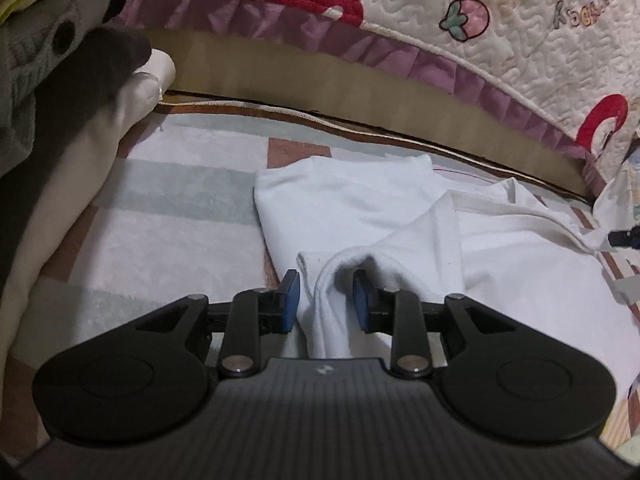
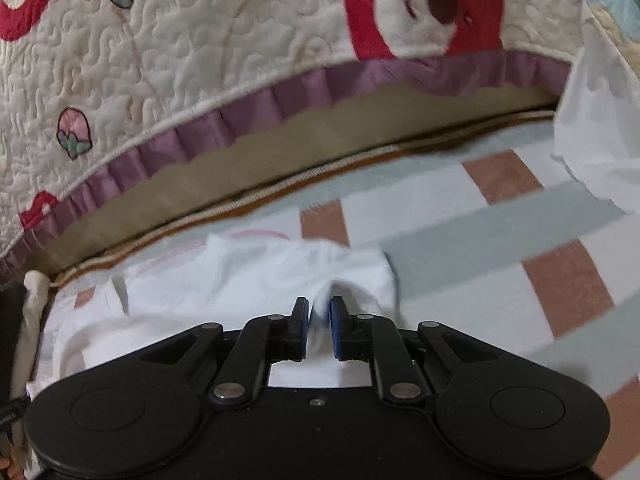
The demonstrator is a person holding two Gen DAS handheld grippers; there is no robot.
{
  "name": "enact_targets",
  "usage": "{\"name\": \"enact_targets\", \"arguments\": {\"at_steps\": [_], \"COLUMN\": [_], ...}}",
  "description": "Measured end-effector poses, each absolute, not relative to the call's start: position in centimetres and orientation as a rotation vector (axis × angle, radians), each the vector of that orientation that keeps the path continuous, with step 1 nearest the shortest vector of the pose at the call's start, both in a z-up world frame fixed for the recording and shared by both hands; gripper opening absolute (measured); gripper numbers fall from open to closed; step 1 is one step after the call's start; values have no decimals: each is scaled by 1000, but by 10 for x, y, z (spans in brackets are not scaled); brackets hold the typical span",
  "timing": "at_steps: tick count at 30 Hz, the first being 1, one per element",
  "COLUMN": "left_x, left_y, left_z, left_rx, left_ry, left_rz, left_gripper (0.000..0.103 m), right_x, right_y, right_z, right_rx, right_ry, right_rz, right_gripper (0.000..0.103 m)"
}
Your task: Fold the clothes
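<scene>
A white garment lies partly folded on a striped blanket on the floor. My left gripper is at its near edge. The jaws stand apart with a raised ridge of white fabric between the blue pads, and a dark gap shows beside the right pad. In the right wrist view, the white garment spreads left and ahead of my right gripper. Its pads are close together, pinching a thin fold of the cloth near the garment's right corner.
A quilted cover with red and pink prints and a purple frill hangs over a tan bed base just behind the garment. Grey and cream clothes are piled at the left. Another white cloth hangs at the far right. Striped blanket extends to the right.
</scene>
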State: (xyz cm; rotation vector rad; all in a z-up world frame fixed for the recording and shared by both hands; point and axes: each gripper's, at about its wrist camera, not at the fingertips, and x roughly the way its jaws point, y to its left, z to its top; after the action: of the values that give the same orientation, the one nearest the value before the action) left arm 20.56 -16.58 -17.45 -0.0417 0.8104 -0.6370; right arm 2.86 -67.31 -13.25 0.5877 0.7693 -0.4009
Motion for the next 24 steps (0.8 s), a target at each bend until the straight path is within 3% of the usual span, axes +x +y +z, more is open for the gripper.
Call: {"name": "enact_targets", "arguments": {"at_steps": [4, 7, 14, 17, 21, 24], "left_x": [202, 202, 188, 178, 168, 152], "left_y": [-163, -161, -138, -149, -166, -187], "left_z": [-178, -177, -161, -158, -165, -172], "left_rx": [-16, -22, -110, 12, 162, 393], "left_ry": [815, 808, 606, 594, 599, 465], "left_rz": [-607, -569, -651, -762, -845, -834], "left_gripper": [33, 41, 39, 41, 45, 48], "right_x": [8, -6, 11, 18, 23, 25], "right_y": [-675, -675, -657, -646, -635, -635], "right_z": [-137, -142, -154, -155, -159, -158], "right_rx": [538, 497, 408, 387, 340, 328], "right_ry": [788, 803, 870, 890, 910, 902], "right_rz": [-441, -463, -409, -382, -386, -399], "right_gripper": [25, 26, 35, 45, 45, 45]}}
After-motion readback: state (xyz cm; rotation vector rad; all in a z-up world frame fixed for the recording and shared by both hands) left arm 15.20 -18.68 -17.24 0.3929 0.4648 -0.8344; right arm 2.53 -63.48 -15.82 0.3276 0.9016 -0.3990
